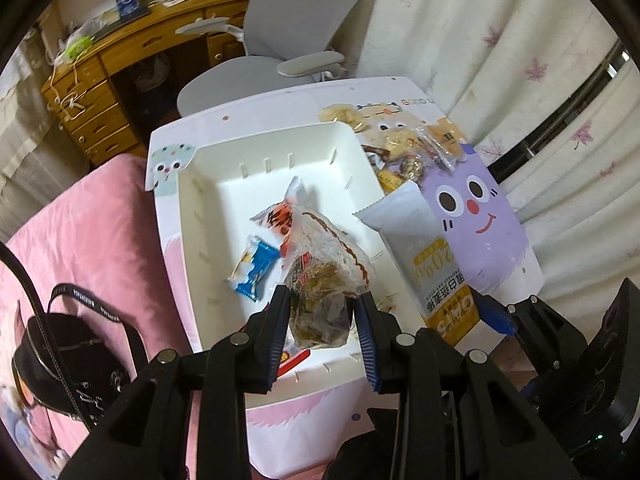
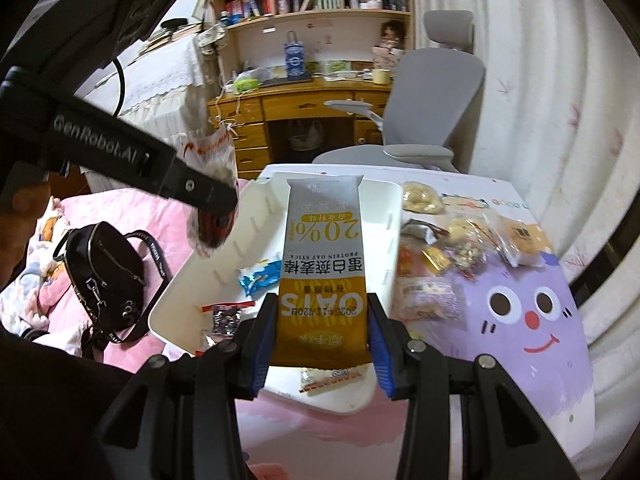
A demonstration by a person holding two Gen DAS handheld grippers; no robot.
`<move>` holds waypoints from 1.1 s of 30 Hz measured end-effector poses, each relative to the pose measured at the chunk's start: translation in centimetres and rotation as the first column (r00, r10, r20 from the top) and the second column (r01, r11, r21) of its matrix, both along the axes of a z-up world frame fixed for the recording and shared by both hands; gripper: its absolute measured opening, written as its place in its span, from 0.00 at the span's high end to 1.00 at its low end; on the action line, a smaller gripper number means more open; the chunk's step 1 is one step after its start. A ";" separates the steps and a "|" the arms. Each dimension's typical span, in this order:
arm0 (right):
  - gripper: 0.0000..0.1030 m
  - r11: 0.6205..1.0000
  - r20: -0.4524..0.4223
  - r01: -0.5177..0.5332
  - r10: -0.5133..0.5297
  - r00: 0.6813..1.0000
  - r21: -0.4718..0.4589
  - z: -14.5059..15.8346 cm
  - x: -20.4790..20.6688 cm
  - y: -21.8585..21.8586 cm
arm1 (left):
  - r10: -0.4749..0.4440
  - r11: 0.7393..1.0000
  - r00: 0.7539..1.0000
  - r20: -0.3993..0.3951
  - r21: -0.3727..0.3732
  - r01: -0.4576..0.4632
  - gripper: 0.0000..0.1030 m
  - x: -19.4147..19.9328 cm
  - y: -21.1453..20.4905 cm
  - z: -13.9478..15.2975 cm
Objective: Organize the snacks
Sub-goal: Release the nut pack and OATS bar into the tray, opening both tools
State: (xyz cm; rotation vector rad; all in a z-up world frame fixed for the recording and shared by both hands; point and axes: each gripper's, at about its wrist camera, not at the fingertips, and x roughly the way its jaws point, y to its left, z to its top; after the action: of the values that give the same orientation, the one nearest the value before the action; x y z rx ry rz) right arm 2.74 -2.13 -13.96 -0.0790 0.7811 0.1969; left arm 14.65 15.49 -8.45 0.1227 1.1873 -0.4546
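Black tool (image 1: 322,308), blue pads (image 2: 380,344)

One white bin (image 2: 394,200) is holding three small snack packets; two more packets are being held up; roughly eight are lying loose.

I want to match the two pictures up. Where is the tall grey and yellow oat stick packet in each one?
Left wrist view: the grey and yellow oat stick packet stands right of centre, at the right rim of the white plastic tray, held by the right gripper.
Right wrist view: the packet fills the centre, clamped in the right gripper, over the tray.
Shared landmark: the small blue candy wrapper lying in the tray.
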 end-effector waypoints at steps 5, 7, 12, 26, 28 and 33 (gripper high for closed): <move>0.48 1.000 -0.051 -0.022 0.022 0.998 0.005 -0.7 0.7 0.5 | 0.019 1.000 1.000 0.004 -0.007 -0.019 0.37 -0.4 0.6 -0.3; 0.46 1.000 -0.079 -0.021 0.022 0.997 0.004 -1.1 0.9 0.4 | 0.018 1.000 1.000 0.005 -0.011 -0.018 0.36 -0.5 0.4 -0.3; 0.45 1.000 -0.114 -0.019 0.019 0.993 -0.006 -1.5 0.5 -0.2 | 0.016 1.000 1.000 -0.004 -0.018 -0.016 0.28 -0.6 -0.5 -0.7; 0.44 0.999 -0.169 0.032 -0.032 0.985 -0.007 -1.3 -0.2 -8.3 | 0.085 0.996 0.996 -0.041 -0.001 -0.085 0.27 -2.9 -8.3 -1.6; 0.44 1.000 -0.173 0.014 -0.016 0.985 -0.013 -1.0 -0.2 -10.0 | 0.106 0.994 0.993 -0.049 -0.002 -0.106 0.27 -3.1 -9.6 -1.7; 0.43 1.000 -0.185 -0.014 0.011 0.983 -0.012 -0.6 0.2 -14.1 | 0.172 0.985 0.981 -0.086 -0.004 -0.173 0.26 -3.8 -12.8 -2.2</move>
State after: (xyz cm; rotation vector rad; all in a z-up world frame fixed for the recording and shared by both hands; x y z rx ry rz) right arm 2.91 -16.19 -14.57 -0.0787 0.9675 0.2134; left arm 10.90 2.70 -10.70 -0.0100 1.2670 -0.3166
